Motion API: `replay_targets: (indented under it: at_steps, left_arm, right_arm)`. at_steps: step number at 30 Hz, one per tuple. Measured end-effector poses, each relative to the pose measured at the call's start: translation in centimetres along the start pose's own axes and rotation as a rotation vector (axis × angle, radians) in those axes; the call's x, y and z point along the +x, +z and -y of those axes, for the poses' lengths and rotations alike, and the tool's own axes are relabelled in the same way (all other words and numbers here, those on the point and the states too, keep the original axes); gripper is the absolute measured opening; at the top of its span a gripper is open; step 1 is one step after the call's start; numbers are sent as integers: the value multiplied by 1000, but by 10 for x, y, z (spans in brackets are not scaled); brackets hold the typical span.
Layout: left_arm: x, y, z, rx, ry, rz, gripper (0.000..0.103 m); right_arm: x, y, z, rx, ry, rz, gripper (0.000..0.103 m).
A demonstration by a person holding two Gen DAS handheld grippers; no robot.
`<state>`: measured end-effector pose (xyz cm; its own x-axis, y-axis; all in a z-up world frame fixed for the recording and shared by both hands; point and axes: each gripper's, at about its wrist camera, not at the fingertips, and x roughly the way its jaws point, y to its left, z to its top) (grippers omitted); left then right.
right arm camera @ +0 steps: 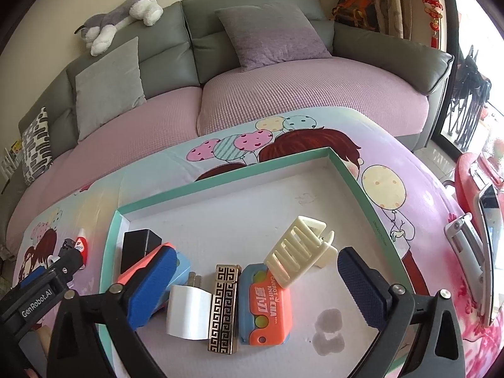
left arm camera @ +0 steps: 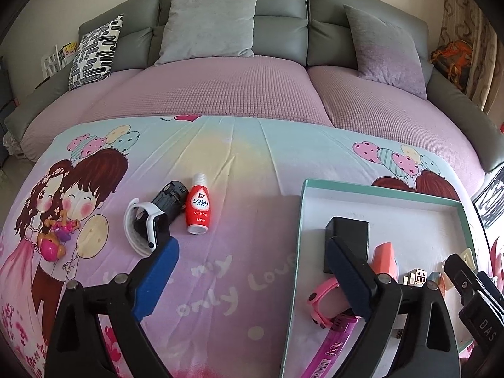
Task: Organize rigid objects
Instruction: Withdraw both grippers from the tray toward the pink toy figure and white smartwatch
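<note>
A teal-rimmed white tray lies on the cartoon blanket. It holds a black box, a white charger, a gold patterned lighter, an orange-blue toy knife, a cream hair clip, a pink watch and a purple lighter. Left of the tray lie a red bottle, a white smartwatch, a black part and a pink toy. My left gripper is open over the tray's left edge. My right gripper is open above the tray's items.
A grey sofa with cushions and a pink cover stands behind the blanket. A plush dog lies on its back. A phone and a red chair are at the right.
</note>
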<state>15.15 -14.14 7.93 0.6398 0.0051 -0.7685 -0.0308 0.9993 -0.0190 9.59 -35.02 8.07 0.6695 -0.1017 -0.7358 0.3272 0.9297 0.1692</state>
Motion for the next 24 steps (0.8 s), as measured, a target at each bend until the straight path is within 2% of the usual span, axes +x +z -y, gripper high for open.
replay_targets:
  at_steps: [8,13,20,24]
  left_arm:
    - [-3,2,-10,-57,-30,15,95]
    - [-5,6,-27,-102,-18,30,95]
    - [-11,11,-73,-205,22,55,95]
    - [-16,11,-106,-260,80,72,95]
  right_arm:
    - [0,0,-4,5,15,2,103]
    - [1,-1,-9,0,22,1,103]
    - [-2,-2,-29,-16,70,15,103]
    - [-2,-5,-50,-62,81,12,103]
